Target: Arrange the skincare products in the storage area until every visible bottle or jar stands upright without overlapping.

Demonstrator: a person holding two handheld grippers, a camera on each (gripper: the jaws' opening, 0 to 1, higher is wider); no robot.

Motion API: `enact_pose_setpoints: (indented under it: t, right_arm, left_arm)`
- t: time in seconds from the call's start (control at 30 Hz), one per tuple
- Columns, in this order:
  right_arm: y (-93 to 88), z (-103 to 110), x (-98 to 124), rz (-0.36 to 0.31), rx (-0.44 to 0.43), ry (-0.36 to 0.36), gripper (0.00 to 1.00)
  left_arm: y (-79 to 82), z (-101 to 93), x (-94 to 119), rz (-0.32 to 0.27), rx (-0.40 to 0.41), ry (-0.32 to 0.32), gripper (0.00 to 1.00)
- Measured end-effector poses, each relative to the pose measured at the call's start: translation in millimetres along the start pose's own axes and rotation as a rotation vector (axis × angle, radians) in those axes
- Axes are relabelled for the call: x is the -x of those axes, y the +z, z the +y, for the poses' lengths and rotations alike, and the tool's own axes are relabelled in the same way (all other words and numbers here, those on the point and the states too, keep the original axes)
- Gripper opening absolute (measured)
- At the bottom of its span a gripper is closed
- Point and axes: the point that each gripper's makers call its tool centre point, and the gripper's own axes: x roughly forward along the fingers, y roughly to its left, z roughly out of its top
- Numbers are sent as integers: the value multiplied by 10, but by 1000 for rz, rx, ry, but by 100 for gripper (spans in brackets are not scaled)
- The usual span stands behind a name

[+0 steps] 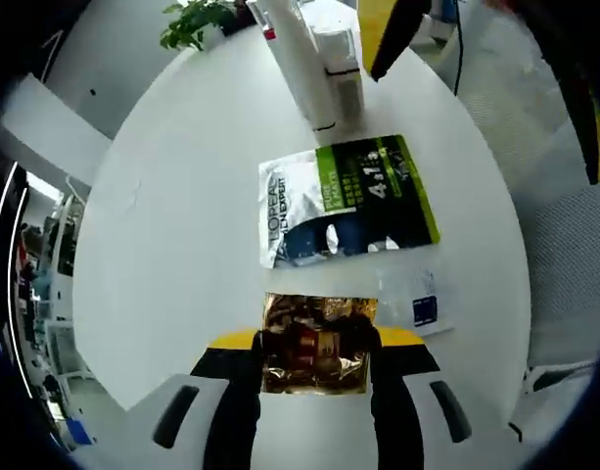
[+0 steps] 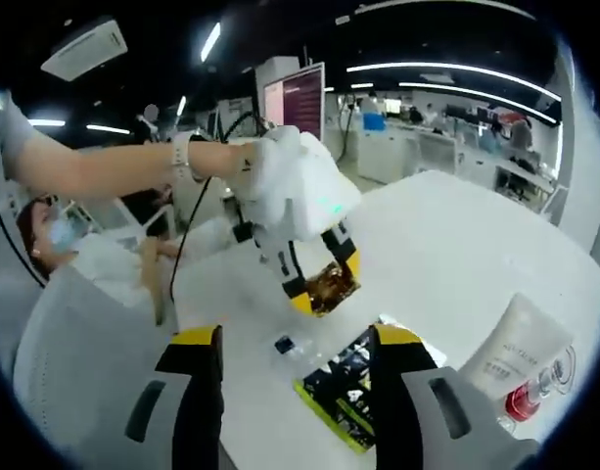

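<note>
In the left gripper view, my left tongs (image 1: 316,354) are closed on a gold sachet (image 1: 317,343), held just above the white table (image 1: 172,245). Beyond it a green and white packet (image 1: 348,199) lies flat, with a small clear sachet (image 1: 417,299) just beside its near edge. Farther off a white tube (image 1: 300,64) and a white box (image 1: 341,64) stand close together near a plant (image 1: 197,20).

In the right gripper view, my right tongs (image 2: 295,392) hang open over the table, jaws apart with nothing between them. The left tongs (image 2: 319,279) carry the gold sachet (image 2: 331,282) above the packet (image 2: 348,387). A white tube (image 2: 510,352) sits at the right.
</note>
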Motion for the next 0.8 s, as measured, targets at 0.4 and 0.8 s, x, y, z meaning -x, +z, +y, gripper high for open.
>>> enact_pose_setpoints:
  t: [0.4, 0.8]
  right_arm:
    - [-32, -13, -5, 16, -8, -4, 60]
    - [-43, -14, -3, 23, -7, -5, 60]
  left_arm:
    - [-3, -6, -292, 41, 96, -118, 47]
    - [76, -83, -313, 78, 156, -214, 46]
